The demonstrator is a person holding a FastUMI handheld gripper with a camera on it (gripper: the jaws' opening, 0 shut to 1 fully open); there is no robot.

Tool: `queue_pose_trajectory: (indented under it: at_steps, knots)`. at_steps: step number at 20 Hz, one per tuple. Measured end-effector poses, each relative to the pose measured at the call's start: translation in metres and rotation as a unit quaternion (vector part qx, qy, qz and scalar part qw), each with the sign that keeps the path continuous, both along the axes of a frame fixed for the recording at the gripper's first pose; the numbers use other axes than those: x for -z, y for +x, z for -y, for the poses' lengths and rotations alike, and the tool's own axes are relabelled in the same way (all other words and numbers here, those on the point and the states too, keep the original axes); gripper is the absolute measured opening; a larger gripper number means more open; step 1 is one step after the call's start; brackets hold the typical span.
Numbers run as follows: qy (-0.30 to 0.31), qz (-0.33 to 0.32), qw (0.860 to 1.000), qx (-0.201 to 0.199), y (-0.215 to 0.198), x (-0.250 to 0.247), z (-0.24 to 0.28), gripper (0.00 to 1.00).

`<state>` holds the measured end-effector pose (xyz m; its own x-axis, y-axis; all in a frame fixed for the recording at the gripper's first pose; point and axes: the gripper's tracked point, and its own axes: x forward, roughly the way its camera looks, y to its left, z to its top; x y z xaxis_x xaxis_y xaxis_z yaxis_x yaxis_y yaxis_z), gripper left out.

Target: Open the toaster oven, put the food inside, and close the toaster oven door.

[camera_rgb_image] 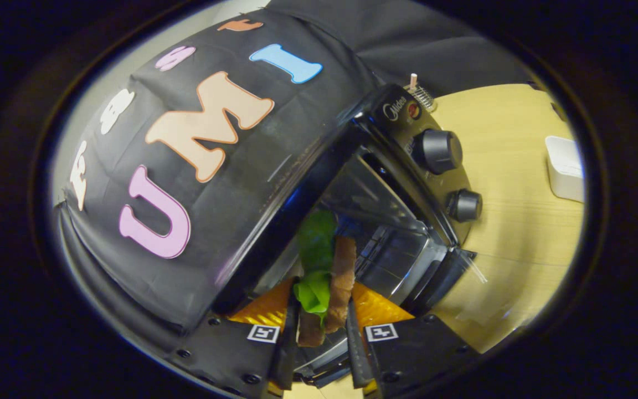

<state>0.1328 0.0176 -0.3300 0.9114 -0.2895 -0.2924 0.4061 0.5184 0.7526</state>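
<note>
Gripping a piece of food [327, 280], the claw [322, 338] is sitting nearest the camera, its two dark fingers [286, 354] pressing in on either side of it, so the claw is clamped on the food. Each finger is carrying an orange panel [377, 313] and a small square black-and-white marker [381, 332] at its base. The food is looking like a sandwich held on edge, with a bright green leafy layer on one side and a brown slab beside it, both sticking out ahead of the fingertips. The whole scene is appearing steeply tilted. Just beyond the food, the toaster oven [385, 166] is standing with its mouth open, and the tip of the green layer is reaching into the opening. The oven's glass door [402, 266] is hanging open, lying just beside the food and the fingers, with reflections showing on its surface. Past the opening, the oven's black control panel is carrying two round dark knobs [438, 151], one beyond the other. The oven is resting on a light wooden bench [518, 221]. Farther off on the bench, well apart from the oven, a small white box [564, 166] is sitting. Behind the oven's far corner, a small metal spring-like object [422, 95] with a pale tip is standing.
</note>
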Motion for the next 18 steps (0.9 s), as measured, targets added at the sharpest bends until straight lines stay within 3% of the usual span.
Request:
queue_pose_trajectory:
  at_steps: [7, 14, 18]
  knots:
    - [-0.126, -0.060, 0.990, 0.003, -0.024, -0.005, 0.016, 0.99]
    - [-0.248, -0.121, 0.961, -0.019, -0.045, -0.032, 0.016, 0.99]
    - [-0.268, -0.140, 0.953, -0.032, -0.051, -0.038, 0.010, 1.00]
